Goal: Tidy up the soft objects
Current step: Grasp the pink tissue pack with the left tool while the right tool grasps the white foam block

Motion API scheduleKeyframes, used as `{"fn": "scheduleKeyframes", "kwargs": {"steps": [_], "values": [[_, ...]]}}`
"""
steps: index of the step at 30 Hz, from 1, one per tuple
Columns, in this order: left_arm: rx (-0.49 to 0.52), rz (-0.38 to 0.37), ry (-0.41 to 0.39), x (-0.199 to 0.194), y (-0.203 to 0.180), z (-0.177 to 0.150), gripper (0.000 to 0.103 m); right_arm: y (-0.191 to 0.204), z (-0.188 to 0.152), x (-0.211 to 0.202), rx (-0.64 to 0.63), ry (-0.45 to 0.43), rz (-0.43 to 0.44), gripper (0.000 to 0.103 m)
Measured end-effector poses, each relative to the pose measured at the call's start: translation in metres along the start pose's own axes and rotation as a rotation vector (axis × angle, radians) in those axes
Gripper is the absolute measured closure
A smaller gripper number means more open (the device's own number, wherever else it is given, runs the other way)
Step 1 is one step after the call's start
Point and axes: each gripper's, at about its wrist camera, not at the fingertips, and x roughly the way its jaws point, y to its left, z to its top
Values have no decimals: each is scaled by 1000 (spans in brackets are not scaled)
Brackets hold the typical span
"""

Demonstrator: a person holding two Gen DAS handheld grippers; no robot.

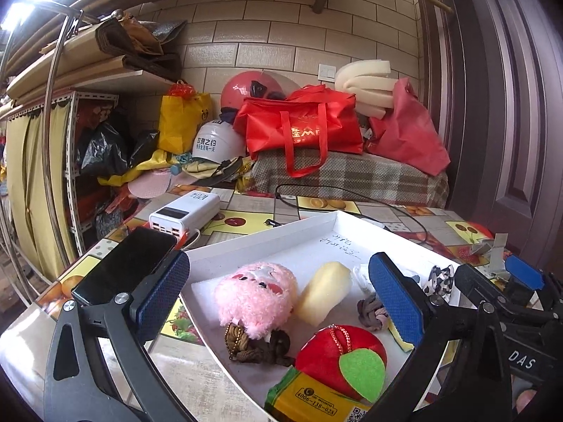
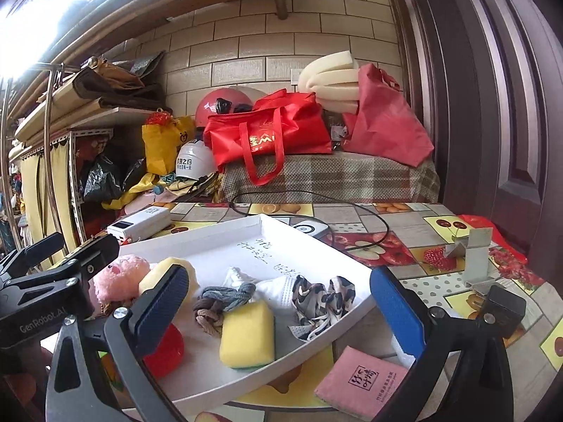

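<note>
- The left hand-held gripper [image 1: 281, 299] hangs with its jaws spread wide and nothing between them, over the near-left part of the shallow white cardboard tray [image 1: 260, 242] on the fruit-patterned table [image 1: 397, 218].
- The right hand-held gripper [image 2: 281, 313] is likewise spread wide and empty, over the tray's near-right part.
- Every soft thing but one lies in the tray: the fluffy pink plush toy [image 1: 257, 299], pale yellow foam block [image 1: 323, 292], red plush apple with a green felt leaf [image 1: 341, 358], brown knotted cord [image 1: 260, 348], grey-brown braided hair tie [image 2: 214, 302], yellow sponge with a green underside [image 2: 248, 334] and black-and-white patterned scrunchie [image 2: 320, 302].
- The flat pink tissue packet [image 2: 362, 379] lies outside the tray, on the table just below and right of the right hand-held gripper's centre; the right hand is plainly the nearer.
- Judged as the likely next pick, its long axis slants from lower left to upper right, so the jaws would need turning to close across its short side.
</note>
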Motion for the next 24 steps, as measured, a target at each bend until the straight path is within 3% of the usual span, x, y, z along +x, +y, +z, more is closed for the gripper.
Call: {"fn": "scheduleKeyframes", "kwargs": {"steps": [7,12,17,20,24], "values": [[88,-25,4,-18,-24,-8,0,-35,-5,-5,118,67,-36,0],[143,-109,20,-30,-47,-15,0,-83,-13,-15,245,112,-54,0],[200,-229,62,-37,-75,-21,0,-157,-34,-18,496,208,-73,0],[258,-346,110,-40,-101,-27,0,-192,-45,-9,596,272,18,0],[310,-459,175,-42,-133,-34,0,-200,-30,4,469,274,132,0]]}}
